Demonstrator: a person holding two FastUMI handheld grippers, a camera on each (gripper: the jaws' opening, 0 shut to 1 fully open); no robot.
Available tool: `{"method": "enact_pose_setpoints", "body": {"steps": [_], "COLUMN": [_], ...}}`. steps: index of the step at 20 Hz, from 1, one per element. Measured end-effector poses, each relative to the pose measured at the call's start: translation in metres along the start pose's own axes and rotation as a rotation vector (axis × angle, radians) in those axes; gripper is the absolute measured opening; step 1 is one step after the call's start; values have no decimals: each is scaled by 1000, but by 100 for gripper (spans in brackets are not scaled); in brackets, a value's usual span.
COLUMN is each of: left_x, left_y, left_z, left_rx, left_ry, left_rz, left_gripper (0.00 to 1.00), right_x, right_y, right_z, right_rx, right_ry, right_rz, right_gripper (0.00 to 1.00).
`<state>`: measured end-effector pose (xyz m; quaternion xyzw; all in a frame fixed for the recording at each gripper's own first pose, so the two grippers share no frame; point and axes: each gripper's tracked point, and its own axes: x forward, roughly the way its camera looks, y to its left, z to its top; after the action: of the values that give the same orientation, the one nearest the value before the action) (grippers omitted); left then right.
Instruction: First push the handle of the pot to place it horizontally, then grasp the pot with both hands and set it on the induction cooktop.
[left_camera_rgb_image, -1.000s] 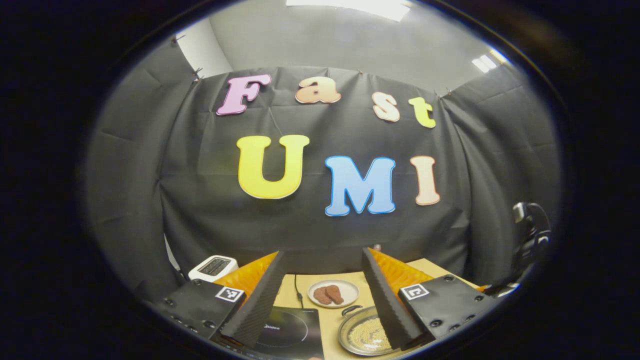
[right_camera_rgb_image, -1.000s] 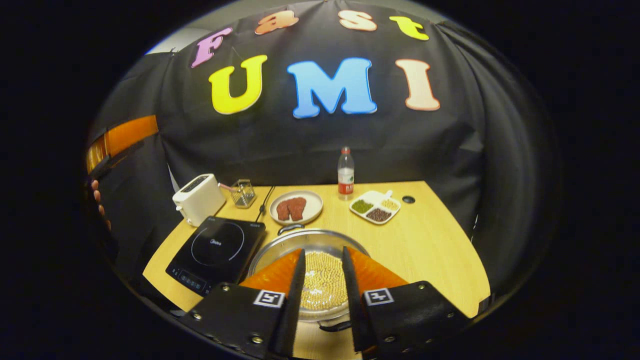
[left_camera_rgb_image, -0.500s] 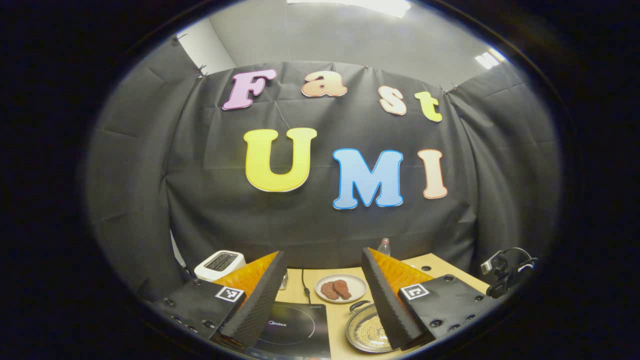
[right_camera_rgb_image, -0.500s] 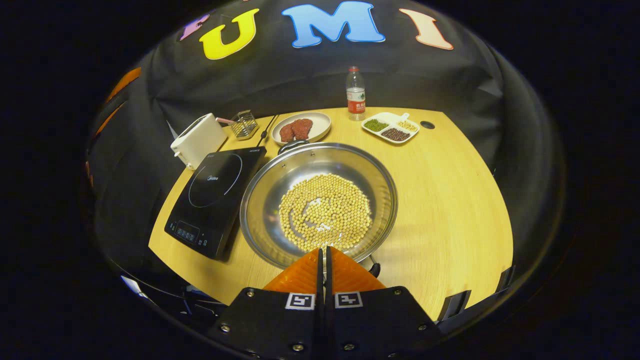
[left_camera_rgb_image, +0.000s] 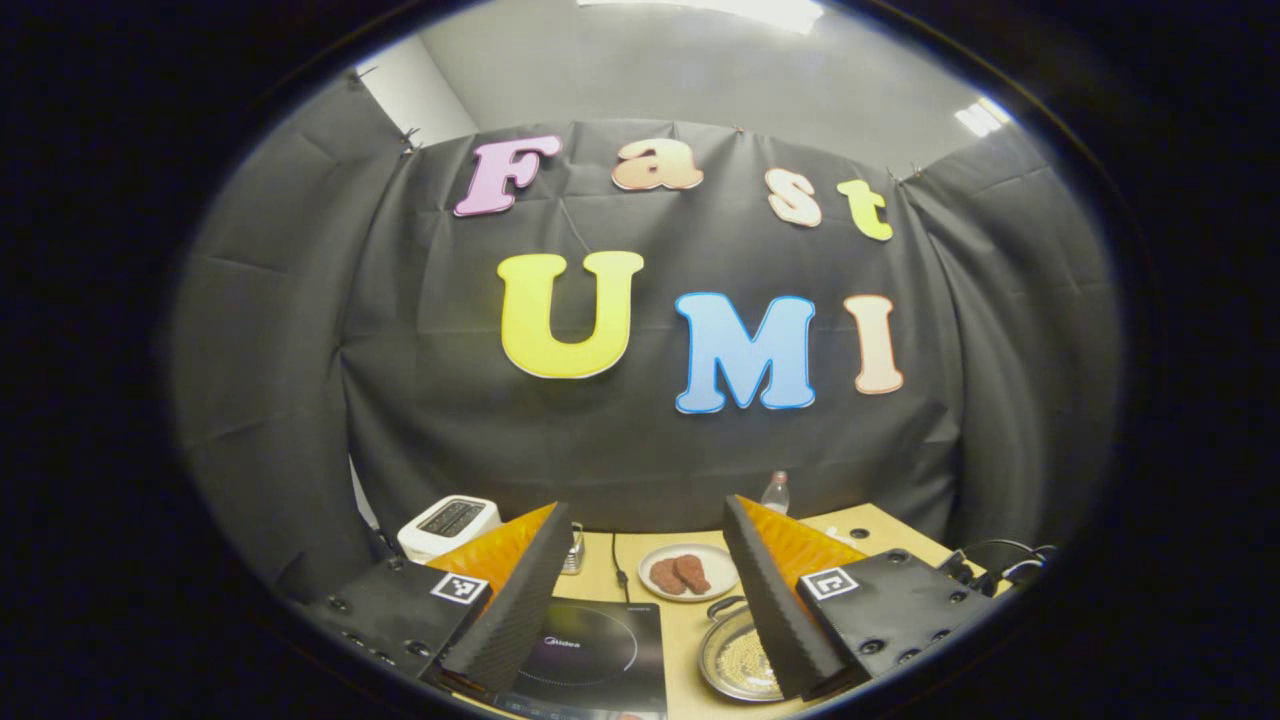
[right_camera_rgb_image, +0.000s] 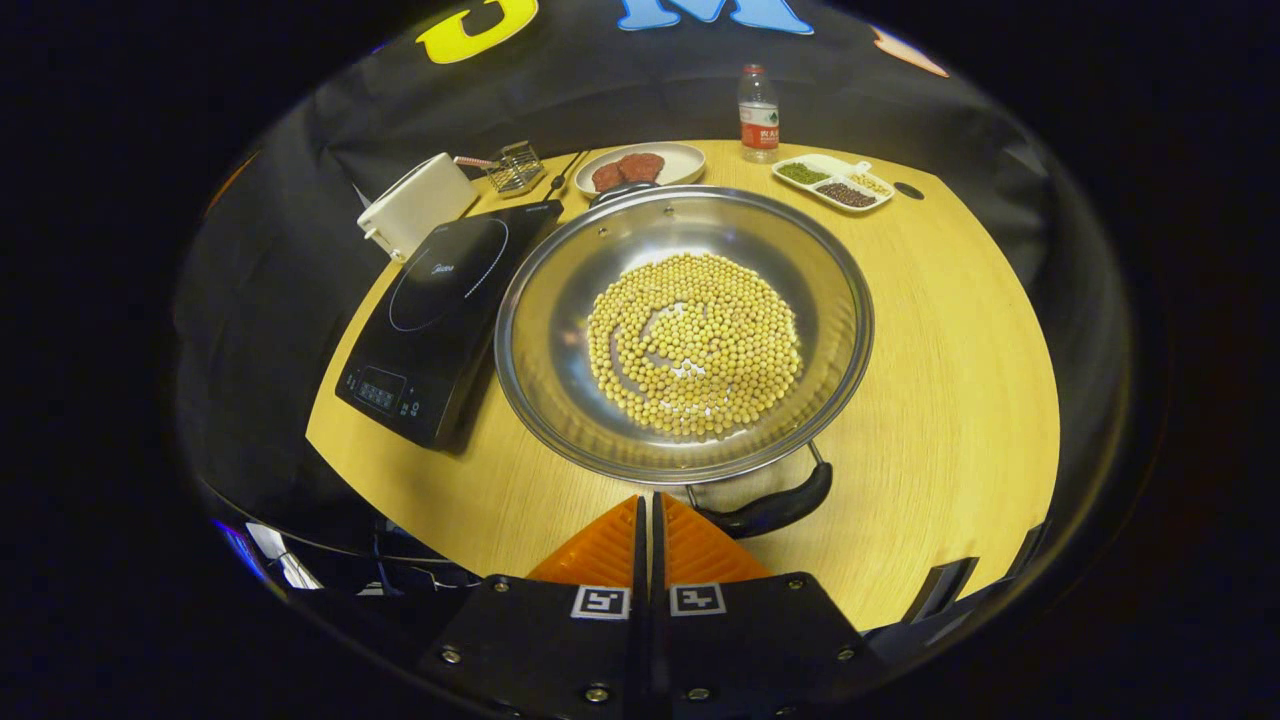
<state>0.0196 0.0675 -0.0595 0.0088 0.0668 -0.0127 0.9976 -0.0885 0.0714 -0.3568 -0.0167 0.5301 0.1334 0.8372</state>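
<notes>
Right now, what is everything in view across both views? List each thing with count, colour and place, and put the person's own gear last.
pot: one, silver, table centre, beside the cooktop
soybeans: many, yellow, inside the pot
pot handle: one, black, near edge of the pot
induction cooktop: one, black, left of the pot
toaster: one, white, behind the cooktop
wire basket: one, metal, beside the toaster
plate with meat: one, white, behind the pot
bottle: one, clear, table back
divided dish: one, white, back right
table: one, light wood
left gripper: jaws open, above the cooktop
right gripper: jaws shut, by the pot handle
</notes>
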Motion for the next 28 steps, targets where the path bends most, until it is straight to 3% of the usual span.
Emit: {"method": "enact_pose_setpoints", "body": {"steps": [13, 21, 22, 28], "left_x": [-3, -5, -6, -6], "left_y": [-3, -18, -20, -23], "left_z": [-13, -9, -9, -9], "left_rx": [14, 38, 39, 39], "left_ry": [33, 28, 27, 25], "left_rz": [-2, -36, -37, -37], "left_gripper": [95, 100, 95, 95], "right_x": [16, 11, 10, 7], "right_y": [-30, -76, -82, -116], "right_z": [-10, -3, -1, 13], "right_rx": [52, 83, 81, 86], "right_ry": [9, -12, -14, -27], "right_rz": [-74, -160, -172, -228], "right_gripper": [0, 0, 1, 1]}}
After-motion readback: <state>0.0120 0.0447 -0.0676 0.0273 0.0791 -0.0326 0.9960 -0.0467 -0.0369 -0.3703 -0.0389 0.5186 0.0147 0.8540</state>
